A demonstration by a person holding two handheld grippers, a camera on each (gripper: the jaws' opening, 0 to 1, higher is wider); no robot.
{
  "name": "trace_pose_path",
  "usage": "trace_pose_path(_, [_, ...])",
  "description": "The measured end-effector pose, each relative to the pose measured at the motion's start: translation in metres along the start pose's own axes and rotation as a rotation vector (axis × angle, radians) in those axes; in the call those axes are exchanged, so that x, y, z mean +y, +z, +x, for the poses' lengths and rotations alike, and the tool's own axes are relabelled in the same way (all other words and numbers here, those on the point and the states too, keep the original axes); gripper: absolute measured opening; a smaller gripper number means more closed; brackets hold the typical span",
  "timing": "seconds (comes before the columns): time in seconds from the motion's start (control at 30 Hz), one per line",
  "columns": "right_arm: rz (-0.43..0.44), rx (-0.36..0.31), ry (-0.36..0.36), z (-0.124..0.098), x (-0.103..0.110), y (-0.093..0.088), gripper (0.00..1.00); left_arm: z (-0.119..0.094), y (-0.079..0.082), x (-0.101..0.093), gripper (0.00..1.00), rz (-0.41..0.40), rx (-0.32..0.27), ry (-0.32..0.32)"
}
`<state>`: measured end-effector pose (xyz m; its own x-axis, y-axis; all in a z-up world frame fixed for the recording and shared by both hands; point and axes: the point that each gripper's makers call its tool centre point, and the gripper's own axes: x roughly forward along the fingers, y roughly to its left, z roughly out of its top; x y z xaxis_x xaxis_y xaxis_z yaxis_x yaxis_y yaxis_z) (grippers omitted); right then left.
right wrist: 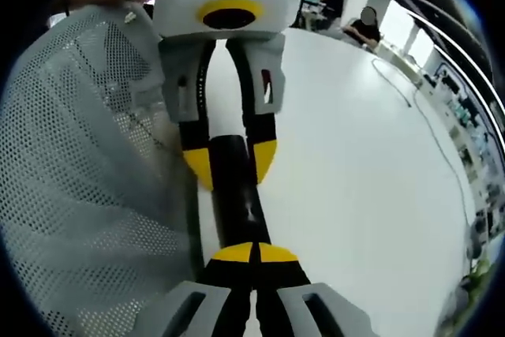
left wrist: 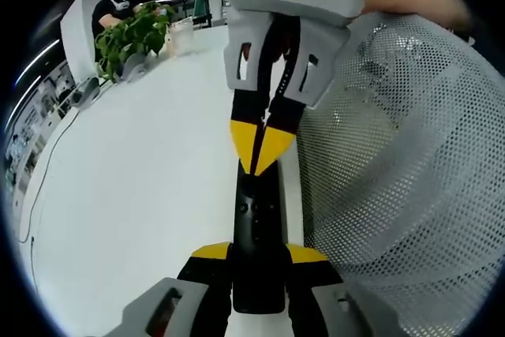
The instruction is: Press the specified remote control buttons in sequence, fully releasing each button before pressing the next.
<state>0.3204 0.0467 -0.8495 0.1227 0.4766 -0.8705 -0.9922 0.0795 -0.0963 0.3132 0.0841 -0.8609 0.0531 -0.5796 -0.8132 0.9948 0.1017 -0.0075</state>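
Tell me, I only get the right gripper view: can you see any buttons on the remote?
Observer: Yes. In the left gripper view, small buttons show on the black remote, just past the shut tips of the right tongs, on the camera's side.
Operator: What's at the far end of the table?
Observer: A pale cup stands there, beside a leafy plant.

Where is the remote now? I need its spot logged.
In the left gripper view, the remote sits clamped in the left tool, beside a mesh chair, over the white table.
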Motion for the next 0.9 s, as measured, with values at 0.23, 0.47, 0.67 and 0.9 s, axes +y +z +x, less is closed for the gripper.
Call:
trace_pose_path(0.23, [-0.009, 0.002, 0.011, 0.0028, 0.0015, 0.0, 0.0, 0.0001, -0.0006, 0.0006, 0.25, 0.0, 0.0, 0.0])
trace_pose_path(0.47, [-0.035, 0.001, -0.011, 0.0037, 0.0019, 0.0003, 0.0, -0.0001, -0.0002, 0.0004, 0.25, 0.003, 0.002, -0.003])
trace_pose_path(0.67, [0.026, -0.056, 0.008, 0.0048, 0.0006, 0.0033, 0.0, 0.0004, -0.0002, 0.0005, 0.25, -0.004, 0.004, 0.0])
trace_pose_path(0.9, [-0.033, -0.038, -0.002, 0.007, 0.0021, 0.0068, 0.0, 0.0001, 0.0002, 0.0004, 0.25, -0.009, 0.0, 0.0])
